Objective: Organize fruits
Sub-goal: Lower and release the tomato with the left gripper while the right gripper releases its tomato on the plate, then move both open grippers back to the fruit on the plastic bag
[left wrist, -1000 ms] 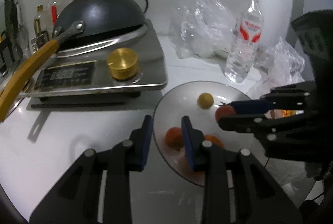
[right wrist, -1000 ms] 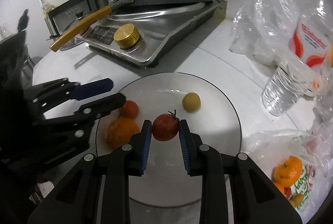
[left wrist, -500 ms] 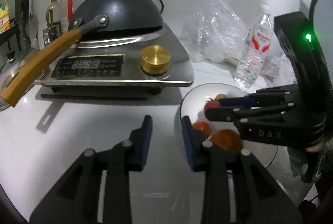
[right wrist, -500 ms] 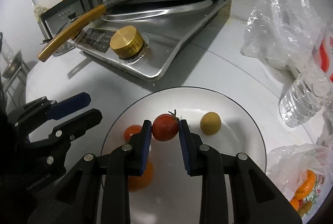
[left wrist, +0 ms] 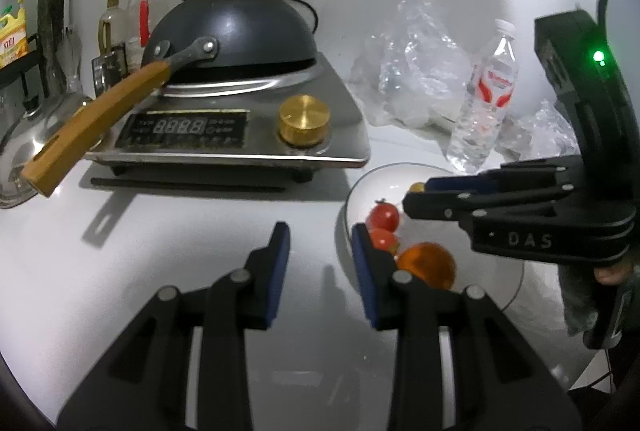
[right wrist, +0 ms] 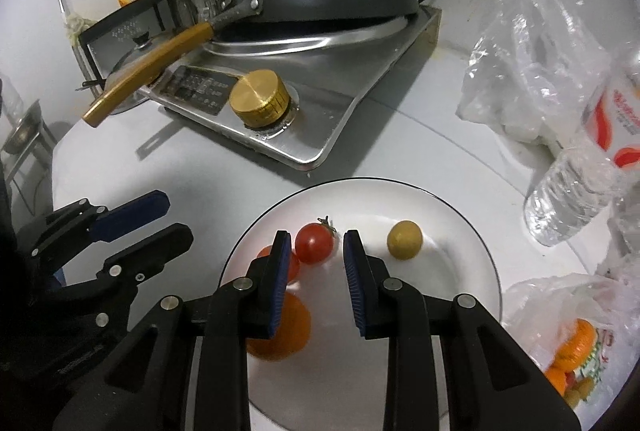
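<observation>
A white plate with a thin dark rim sits on the pale counter, holding four pieces of fruit. A small red tomato with a dark stem lies near the plate's middle, touching a second red tomato beside it, while a larger orange rests at the near edge just below them. A small round yellow-green fruit lies apart from the others, toward the far side of the plate.

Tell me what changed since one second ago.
The right tongs let go of the tomato; it now lies on the plate beside a second tomato. The left tongs, empty and opening, drew away from the plate. Orange and yellow fruit stayed.
</observation>
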